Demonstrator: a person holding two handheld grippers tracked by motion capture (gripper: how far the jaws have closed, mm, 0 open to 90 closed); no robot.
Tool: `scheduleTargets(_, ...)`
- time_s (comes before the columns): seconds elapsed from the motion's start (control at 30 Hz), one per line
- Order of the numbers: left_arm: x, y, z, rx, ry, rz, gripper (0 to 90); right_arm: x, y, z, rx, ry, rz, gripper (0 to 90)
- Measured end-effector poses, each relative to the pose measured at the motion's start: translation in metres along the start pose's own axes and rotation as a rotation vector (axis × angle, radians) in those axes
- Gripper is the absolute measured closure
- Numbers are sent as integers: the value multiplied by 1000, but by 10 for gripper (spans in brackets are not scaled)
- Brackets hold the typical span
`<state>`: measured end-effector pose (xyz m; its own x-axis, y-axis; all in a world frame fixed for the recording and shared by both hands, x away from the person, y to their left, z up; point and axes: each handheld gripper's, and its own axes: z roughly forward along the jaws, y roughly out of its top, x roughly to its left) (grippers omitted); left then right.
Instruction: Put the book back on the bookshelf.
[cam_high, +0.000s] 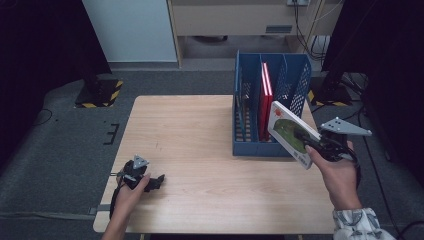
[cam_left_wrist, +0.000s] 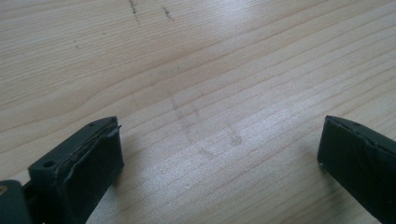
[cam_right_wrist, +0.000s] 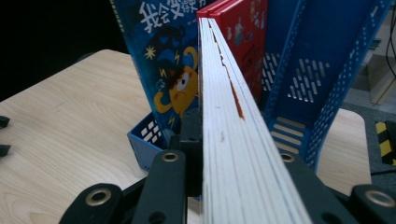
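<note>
Book (cam_high: 291, 132) with white and green cover pinched in right gripper (cam_high: 320, 145), held tilted in the air just in front of blue file rack (cam_high: 245, 125) at its right end. Red books (cam_high: 265, 100) stand inside rack. Left gripper (cam_high: 152, 182) rests on table (cam_high: 200, 150), jaws spread, nothing between.

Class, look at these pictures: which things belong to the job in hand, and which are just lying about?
Part of the job:
white book, clamped in the right gripper
blue file rack
red books standing in the rack

Not in use:
left gripper, jaws open, resting on the table
cables on the floor
</note>
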<state>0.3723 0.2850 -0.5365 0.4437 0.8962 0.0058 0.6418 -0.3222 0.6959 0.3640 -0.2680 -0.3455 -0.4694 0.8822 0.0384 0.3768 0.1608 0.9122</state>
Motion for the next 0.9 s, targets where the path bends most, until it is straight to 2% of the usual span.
scheduleTargets(0.9,0,0,0,0,0,-1,0,-18,5,-3,-4,-74,33,756)
